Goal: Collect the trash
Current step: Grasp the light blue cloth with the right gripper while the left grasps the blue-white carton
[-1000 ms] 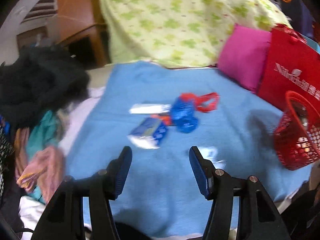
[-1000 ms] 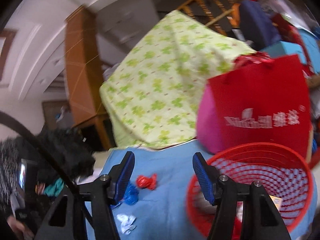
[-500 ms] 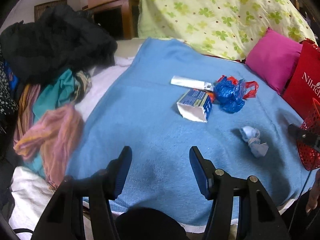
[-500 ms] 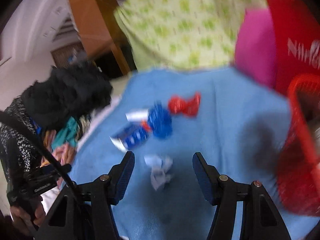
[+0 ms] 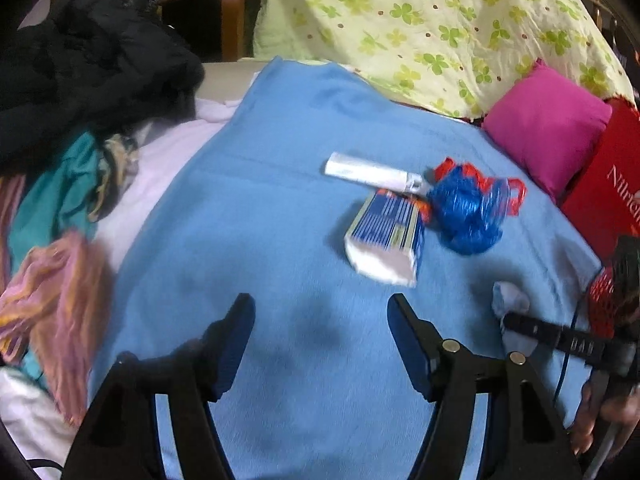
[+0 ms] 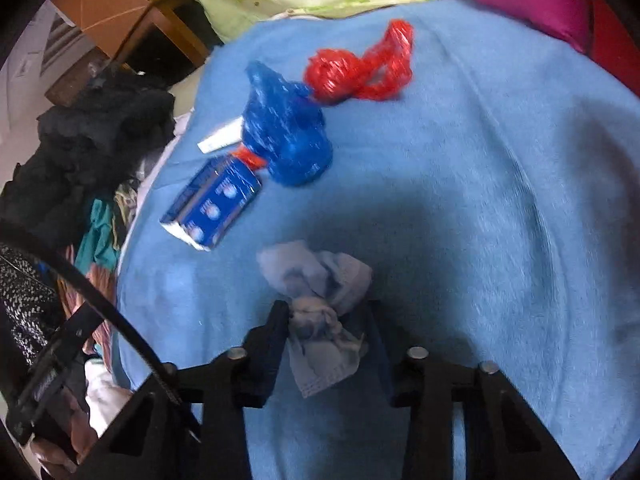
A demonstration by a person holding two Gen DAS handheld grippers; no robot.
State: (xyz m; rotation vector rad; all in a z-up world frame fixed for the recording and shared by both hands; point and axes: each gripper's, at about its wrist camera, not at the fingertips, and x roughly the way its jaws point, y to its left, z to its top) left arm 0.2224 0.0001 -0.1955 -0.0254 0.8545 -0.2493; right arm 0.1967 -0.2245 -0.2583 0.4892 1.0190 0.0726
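Observation:
Trash lies on a blue blanket (image 5: 260, 208): a crumpled pale tissue (image 6: 320, 304), a blue-and-white carton (image 5: 386, 240), a white tube (image 5: 368, 172), a blue plastic bag (image 5: 466, 212) and a red plastic bag (image 6: 360, 68). My right gripper (image 6: 328, 320) has its fingers closed in around the tissue on the blanket. My left gripper (image 5: 320, 324) is open and empty, above bare blanket short of the carton. The red mesh basket (image 5: 604, 308) shows at the right edge of the left wrist view.
A heap of clothes (image 5: 72, 120) lies left of the blanket. A pink pillow (image 5: 544, 124), a red shopping bag (image 5: 612, 196) and a green-patterned cover (image 5: 420, 20) stand at the back and right. A wooden cabinet (image 6: 120, 12) is behind.
My right gripper swung down from the basket to the blanket and closed around the tissue. My left gripper moved closer to the trash pile.

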